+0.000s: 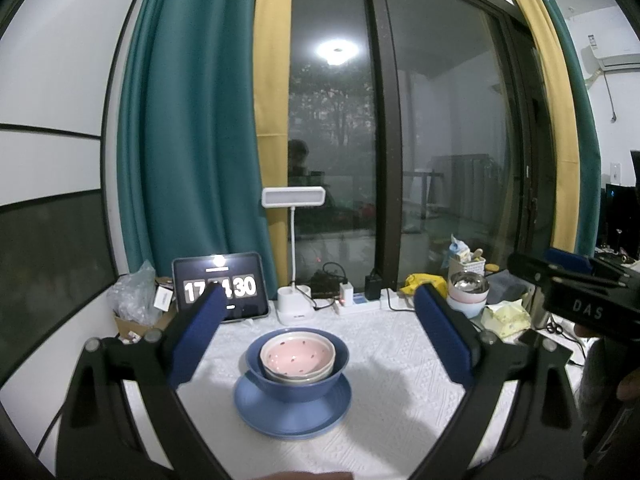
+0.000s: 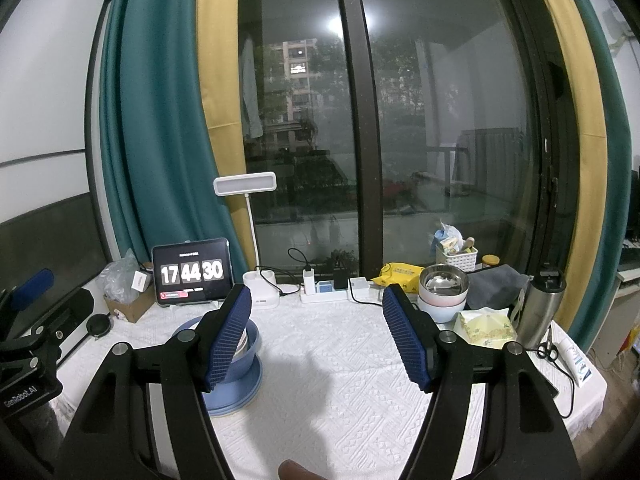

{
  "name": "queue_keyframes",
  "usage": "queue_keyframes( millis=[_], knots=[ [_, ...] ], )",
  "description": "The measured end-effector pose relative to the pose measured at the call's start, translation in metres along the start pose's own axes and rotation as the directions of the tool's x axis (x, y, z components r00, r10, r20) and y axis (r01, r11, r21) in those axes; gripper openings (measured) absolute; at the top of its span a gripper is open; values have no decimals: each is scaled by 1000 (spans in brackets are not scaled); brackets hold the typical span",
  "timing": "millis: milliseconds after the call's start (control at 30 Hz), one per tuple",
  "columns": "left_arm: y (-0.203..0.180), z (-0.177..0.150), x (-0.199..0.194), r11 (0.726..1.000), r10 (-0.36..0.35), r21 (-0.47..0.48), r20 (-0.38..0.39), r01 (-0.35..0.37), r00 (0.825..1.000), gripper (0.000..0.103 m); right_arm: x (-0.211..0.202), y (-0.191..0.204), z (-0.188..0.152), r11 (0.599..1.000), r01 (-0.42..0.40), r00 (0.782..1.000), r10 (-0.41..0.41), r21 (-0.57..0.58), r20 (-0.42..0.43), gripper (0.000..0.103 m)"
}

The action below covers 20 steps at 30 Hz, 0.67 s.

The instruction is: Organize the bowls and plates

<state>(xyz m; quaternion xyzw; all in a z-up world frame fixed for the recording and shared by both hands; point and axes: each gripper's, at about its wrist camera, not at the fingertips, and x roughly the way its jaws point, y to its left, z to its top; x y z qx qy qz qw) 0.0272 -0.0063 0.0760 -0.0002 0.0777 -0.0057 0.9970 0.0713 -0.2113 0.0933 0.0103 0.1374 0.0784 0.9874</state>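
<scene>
I read the stacking as about done: pink speckled ceramic bowl (image 1: 297,356) nested in the deep blue bowl (image 1: 297,376) on the blue plates (image 1: 292,412), mid-bench in front of the tablet clock (image 1: 221,292). Left gripper (image 1: 320,332) and right gripper (image 2: 316,336) jaws both released, empty. Next, probably: the steel-lined bowl stack (image 2: 442,294) right of the clock, needing a rim pinch.

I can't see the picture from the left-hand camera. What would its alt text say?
A pink speckled bowl sits nested in a blue bowl on a blue plate, centred on a white tablecloth between the open blue pads of the left gripper. Behind stand a tablet clock, a white desk lamp and a dark window.
</scene>
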Motion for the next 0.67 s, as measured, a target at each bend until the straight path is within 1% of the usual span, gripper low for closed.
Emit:
queue_keyframes(
  millis=[667],
  knots=[
    [-2, 0, -2, 1000, -2, 0, -4, 2, 1000, 95, 0, -1, 1, 1000, 0, 1000, 0, 1, -1, 71]
  ],
)
